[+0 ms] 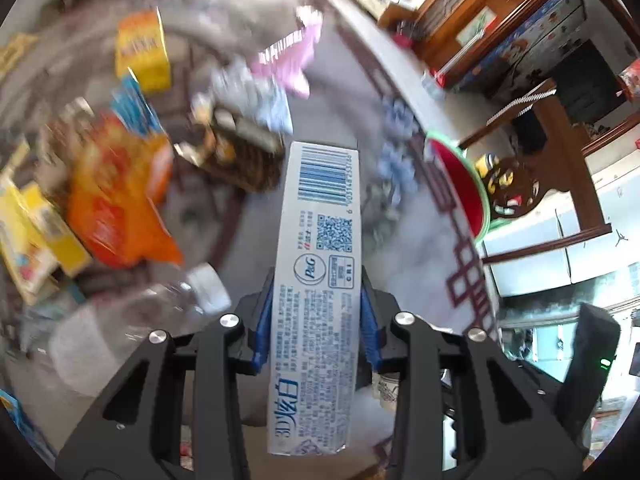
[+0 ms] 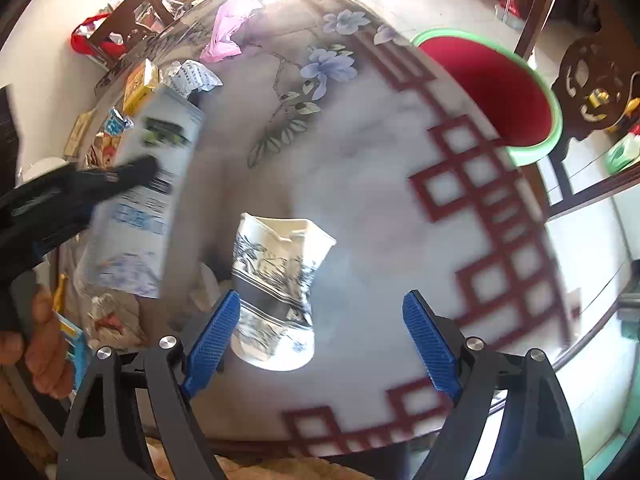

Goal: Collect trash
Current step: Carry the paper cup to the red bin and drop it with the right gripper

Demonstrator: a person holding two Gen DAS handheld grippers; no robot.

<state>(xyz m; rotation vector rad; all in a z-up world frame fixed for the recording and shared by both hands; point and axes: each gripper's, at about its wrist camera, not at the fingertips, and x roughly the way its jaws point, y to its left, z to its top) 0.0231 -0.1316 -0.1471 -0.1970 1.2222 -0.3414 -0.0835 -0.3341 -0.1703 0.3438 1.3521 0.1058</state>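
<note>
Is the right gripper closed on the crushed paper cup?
No, the right gripper stands open, its blue pads apart beside the crushed paper cup.

Counted on the round patterned bench (image 2: pixel 360 208): one long white cardboard toothpaste box (image 1: pixel 320 264), one crumpled blue-and-white paper cup (image 2: pixel 276 284), one clear plastic bottle with white cap (image 1: pixel 192 292), one pink plastic bag (image 2: pixel 230 28). One red basin with green rim (image 2: pixel 492 96) at the bench edge. Two claws: left (image 1: pixel 318 320), right (image 2: pixel 320 340).
</note>
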